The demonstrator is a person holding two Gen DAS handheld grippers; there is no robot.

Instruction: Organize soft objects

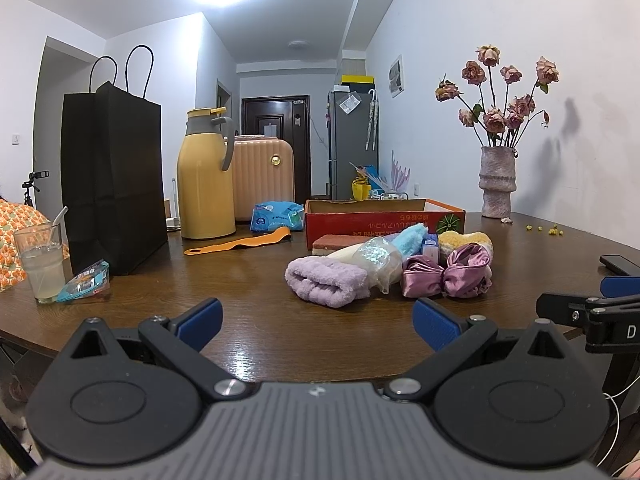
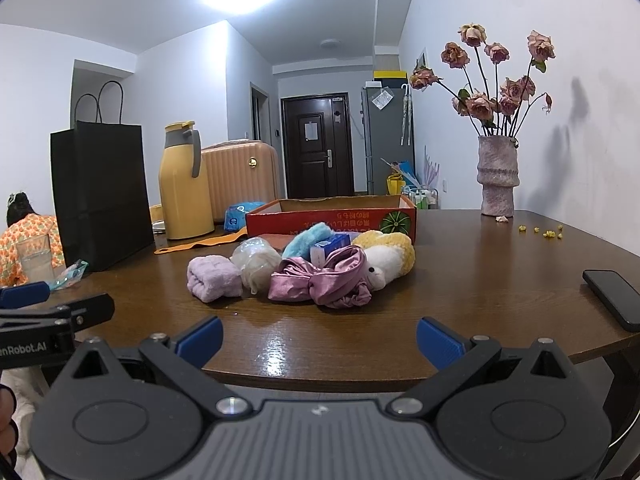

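Left claw (image 1: 318, 326) spread wide, gripping nothing, right claw (image 2: 320, 330) likewise (both empty), soft pile (image 2: 300, 268) beyond.

The red cardboard box (image 2: 332, 216) interior is hidden behind its front wall. The black phone (image 1: 622, 264) is cut off by the frame edge. The yellow crumbs (image 2: 542, 231) are too small to identify.

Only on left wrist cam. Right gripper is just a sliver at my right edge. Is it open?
Observer: Yes. The right gripper is open and empty, short of the pile.
Operator: What's behind the purple scrunchie? I see only something yellow.
Observer: A white plush toy lies against the scrunchie.
Operator: The phone is cut off for me. Is it near the pile?
Observer: No. The phone lies flat by the table's right edge, apart from the pile.
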